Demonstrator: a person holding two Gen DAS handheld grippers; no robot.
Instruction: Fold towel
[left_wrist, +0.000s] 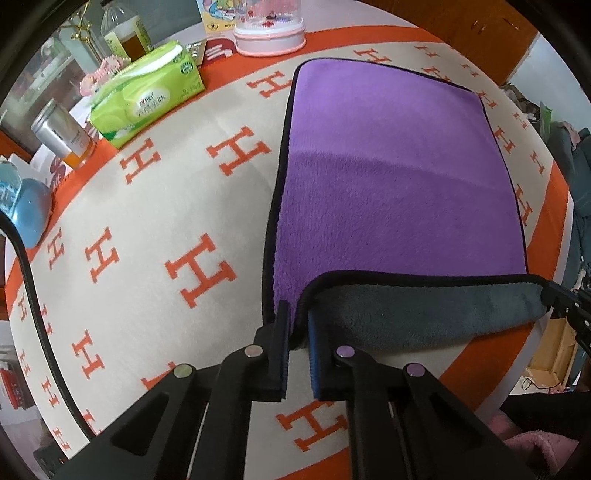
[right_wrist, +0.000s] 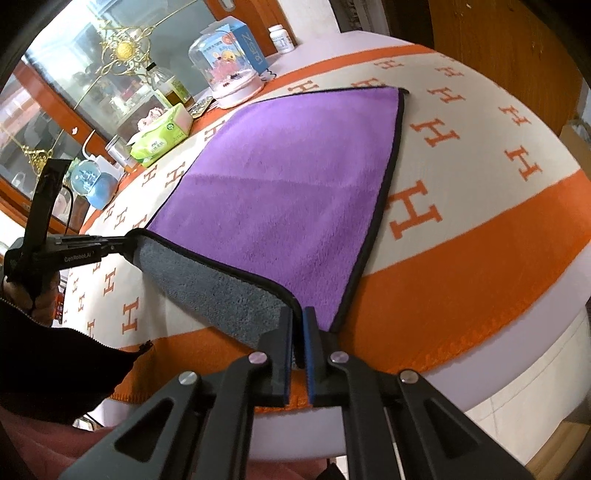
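Note:
A purple towel (left_wrist: 388, 177) with black trim and a grey underside lies on the H-patterned cloth; it also shows in the right wrist view (right_wrist: 288, 192). Its near edge is lifted and curled back, grey side (left_wrist: 424, 314) showing. My left gripper (left_wrist: 297, 325) is shut on the towel's near left corner. My right gripper (right_wrist: 298, 321) is shut on the near right corner. The left gripper shows in the right wrist view (right_wrist: 122, 245), holding its corner. The right gripper's tip shows at the right edge of the left wrist view (left_wrist: 561, 295).
The orange-and-cream cloth (left_wrist: 147, 229) covers a round table. At the far left edge stand a green tissue pack (left_wrist: 147, 96), a metal can (left_wrist: 61, 133), a bottle (left_wrist: 125, 29), a domed pink container (left_wrist: 269, 29) and a blue object (left_wrist: 29, 210). A glass cabinet (right_wrist: 74, 92) stands behind.

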